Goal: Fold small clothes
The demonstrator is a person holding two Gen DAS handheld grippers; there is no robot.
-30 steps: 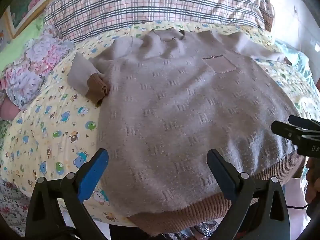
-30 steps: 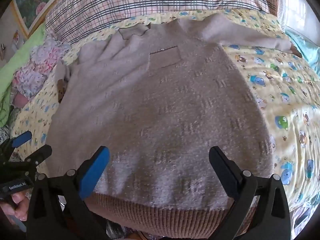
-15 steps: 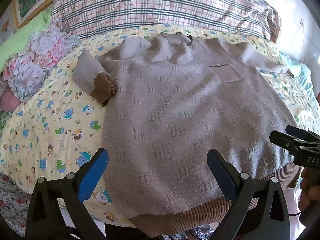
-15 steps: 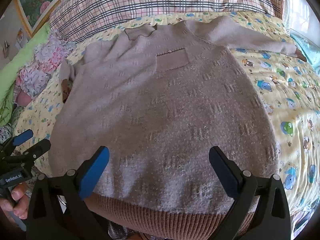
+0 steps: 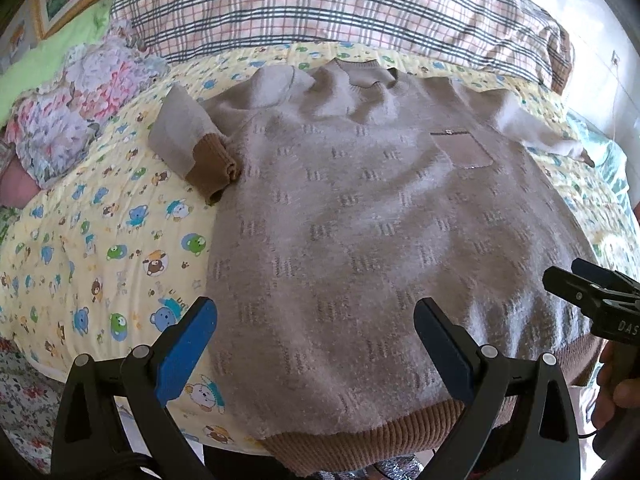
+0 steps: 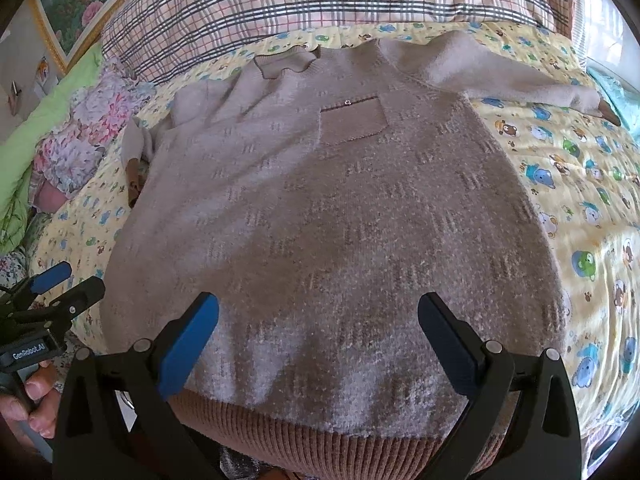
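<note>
Here the beige sweater [image 5: 360,220] lies flat, front up, on the yellow bear-print sheet [image 5: 100,248], hem nearest. The left gripper [image 5: 316,344] and right gripper [image 6: 318,340] hover above the hem, jaws spread wide, holding nothing

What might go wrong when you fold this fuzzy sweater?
One sleeve is already bunched beside the sweater, while the other sleeve lies stretched out, so the fold may come out lopsided. The brown hem hangs over the bed's edge and might drag the sweater down. Both the left gripper and right gripper are open, gripping nothing.
</note>
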